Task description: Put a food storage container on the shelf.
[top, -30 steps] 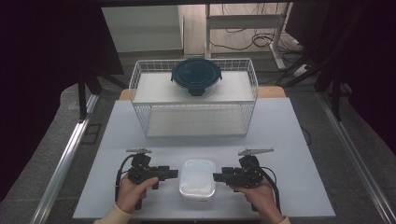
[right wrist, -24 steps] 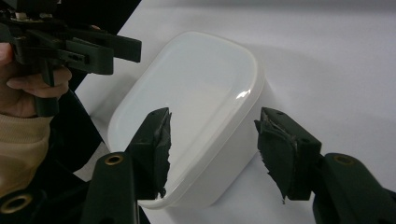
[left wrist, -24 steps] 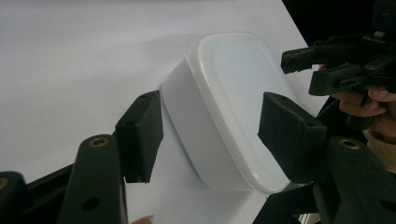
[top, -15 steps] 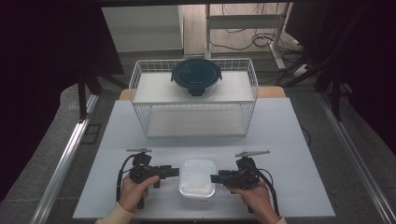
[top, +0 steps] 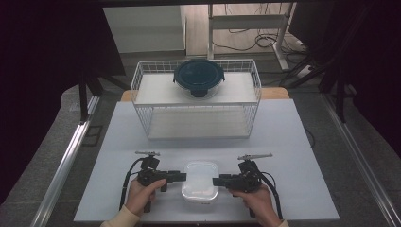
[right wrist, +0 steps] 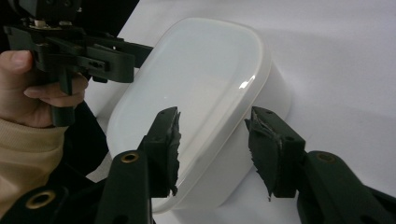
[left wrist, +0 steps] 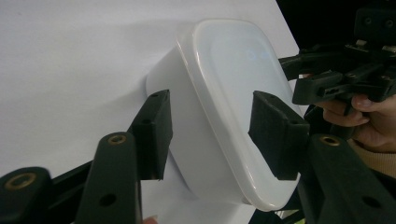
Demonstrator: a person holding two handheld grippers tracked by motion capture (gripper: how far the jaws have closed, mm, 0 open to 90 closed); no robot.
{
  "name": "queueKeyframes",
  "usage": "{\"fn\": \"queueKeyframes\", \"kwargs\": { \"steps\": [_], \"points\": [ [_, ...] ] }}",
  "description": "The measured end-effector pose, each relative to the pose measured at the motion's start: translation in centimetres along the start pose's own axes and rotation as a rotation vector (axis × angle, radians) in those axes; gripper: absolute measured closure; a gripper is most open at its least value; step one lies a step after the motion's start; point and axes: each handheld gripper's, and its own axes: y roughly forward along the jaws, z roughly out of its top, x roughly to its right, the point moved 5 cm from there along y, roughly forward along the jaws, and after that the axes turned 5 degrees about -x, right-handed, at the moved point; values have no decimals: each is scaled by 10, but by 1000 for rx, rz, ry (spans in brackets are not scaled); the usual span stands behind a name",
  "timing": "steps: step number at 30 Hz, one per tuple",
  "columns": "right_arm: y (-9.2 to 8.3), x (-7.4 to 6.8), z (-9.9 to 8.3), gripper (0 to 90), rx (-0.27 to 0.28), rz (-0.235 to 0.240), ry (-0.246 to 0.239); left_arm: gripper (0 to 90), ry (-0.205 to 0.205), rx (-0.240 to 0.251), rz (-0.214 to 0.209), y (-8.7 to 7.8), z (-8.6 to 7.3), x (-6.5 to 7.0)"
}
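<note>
Hand-held grippers (top: 182,176) (top: 216,181) — container (top: 200,181) between

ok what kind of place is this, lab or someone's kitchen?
Looks like a lab or data-collection setup, not a kitchen: a plain white table walled in by dark curtains, loose cables on the floor behind, and a staged wire rack with one lidded round container.

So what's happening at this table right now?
A person holds a gripper in each hand on either side of a white lidded container near the table's front edge. The left gripper and right gripper both point inward at it, jaws open around its lid edge, not yet clamped. Behind, a dark round lidded container sits atop a white wire basket.
</note>
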Motion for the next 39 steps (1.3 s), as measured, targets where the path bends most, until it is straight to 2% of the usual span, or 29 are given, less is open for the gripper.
{"fn": "queueKeyframes", "kwargs": {
  "steps": [2, 5, 10, 15, 23, 28, 33, 39],
  "points": [
    [1, 0, -1, 572, 0, -1, 5, 565, 3, -10, -21, 3, -1, 2],
    [-1, 1, -1, 612, 12, 10, 29, 636, 3, -2, -5, 1, -1, 3],
    [-4, 2, 0, 675, 38, 44, 70, 689, -18, 20, -38, -4, -2, 6],
    [-11, 2, 1, 730, 65, 68, 75, 739, -6, 34, -54, -9, -2, 11],
    [-18, -3, 3, 786, 93, 56, 28, 807, 20, 58, -74, -15, -1, 19],
    [-19, -4, 3, 790, 97, 45, 13, 809, 46, 58, -53, -17, -2, 22],
    [-21, -7, 4, 791, 102, 45, -7, 809, 64, 69, -51, -22, -1, 27],
    [-27, -15, 10, 791, 115, 41, -50, 810, 115, 93, -30, -31, 1, 38]
  ]
}}
